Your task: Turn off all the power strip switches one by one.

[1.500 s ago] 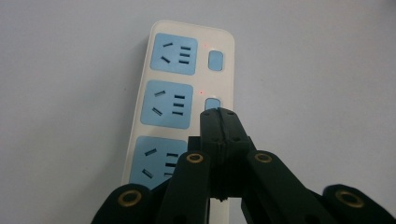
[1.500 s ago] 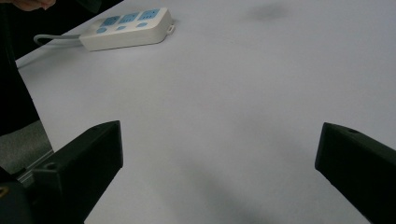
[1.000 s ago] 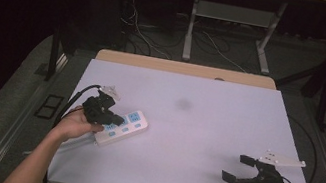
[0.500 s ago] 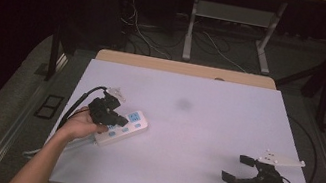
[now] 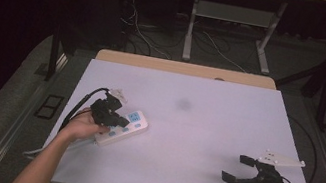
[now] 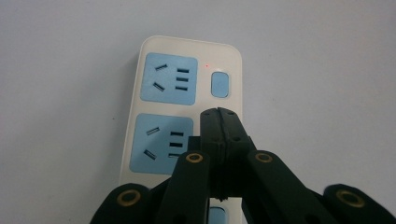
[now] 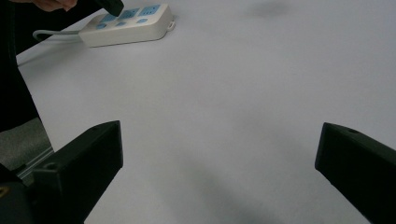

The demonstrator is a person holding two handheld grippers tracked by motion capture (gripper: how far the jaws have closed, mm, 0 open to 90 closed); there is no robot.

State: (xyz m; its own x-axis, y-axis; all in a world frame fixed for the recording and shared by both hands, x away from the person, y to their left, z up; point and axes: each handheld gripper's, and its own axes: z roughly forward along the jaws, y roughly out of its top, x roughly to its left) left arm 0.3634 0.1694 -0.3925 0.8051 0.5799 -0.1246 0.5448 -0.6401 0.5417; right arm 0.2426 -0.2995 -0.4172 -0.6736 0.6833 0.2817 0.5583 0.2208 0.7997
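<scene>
Power strip (image 5: 127, 123): white, with blue socket faces, lying flat on the table (image 5: 208, 109) at about 9 o'clock from the table's middle, long axis slanting toward 2 o'clock.
Work in hand: the left gripper (image 6: 218, 114) comes down on the strip's switch row, which reads to me as switching sockets on or off.
Left gripper fingers: pressed fully together with nothing between them, tip over the strip's right edge beside the second socket (image 6: 163, 140), just below the top button (image 6: 220, 84).
Contact: I cannot tell whether the tip is touching the strip or just above it.
Done so far: a tiny red light (image 6: 207, 66) glows beside the top button, so I judge that socket to be on already.
Left to do: probably the button hidden under the closed tip, and another blue patch low by the gripper's linkage.
Right gripper (image 5: 238, 169): at about 4 o'clock, near the front edge, fingers spread wide and empty, well apart from the strip.
Strip's cord (image 7: 53, 34): runs off from the near end toward the table's left edge.
Around: a faint dark smudge (image 5: 183, 104) on the tabletop near 12 o'clock; cables on the floor beyond.
In the way: nothing lies between either gripper and the strip; only the left gripper's own body hides the lower buttons.
</scene>
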